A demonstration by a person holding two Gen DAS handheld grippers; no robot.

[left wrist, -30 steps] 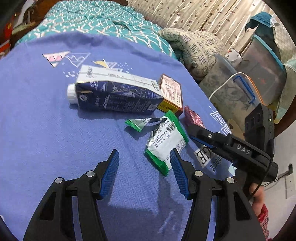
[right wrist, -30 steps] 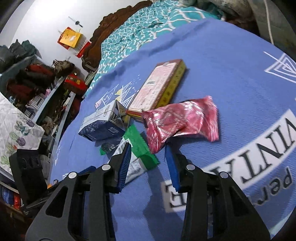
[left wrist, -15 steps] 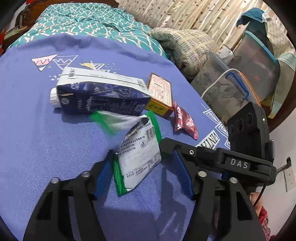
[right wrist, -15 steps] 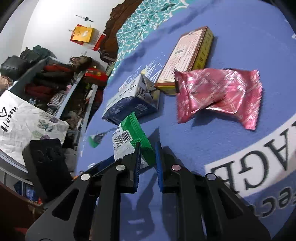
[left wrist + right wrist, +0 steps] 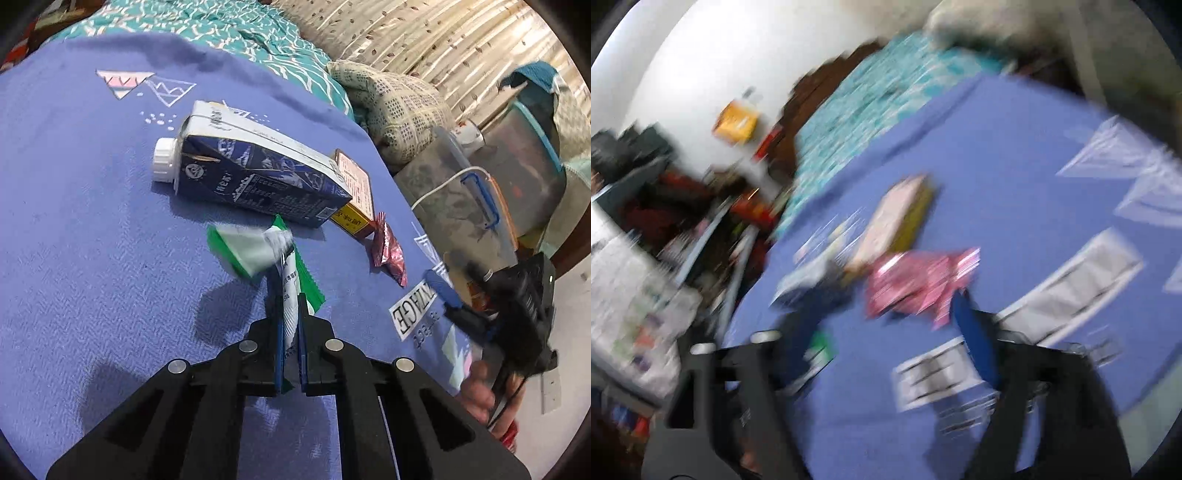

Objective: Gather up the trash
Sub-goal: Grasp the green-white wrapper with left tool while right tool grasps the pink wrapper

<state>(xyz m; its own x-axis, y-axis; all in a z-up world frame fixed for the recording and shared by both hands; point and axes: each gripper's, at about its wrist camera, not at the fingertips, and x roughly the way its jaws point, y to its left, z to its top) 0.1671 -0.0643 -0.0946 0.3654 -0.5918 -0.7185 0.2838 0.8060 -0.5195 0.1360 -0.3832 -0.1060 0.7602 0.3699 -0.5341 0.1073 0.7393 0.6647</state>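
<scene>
left tool: clamped on crinkly green-white wrapper | right tool: jaws apart, blurred

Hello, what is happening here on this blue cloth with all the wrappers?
A person with a gripper in each hand is collecting trash from a blue cloth. The left gripper has just closed on the green and white wrapper. The right gripper has just opened and holds nothing; the pink wrapper lies in front of it. A dark blue milk carton and a flat box lie on the cloth.
</scene>
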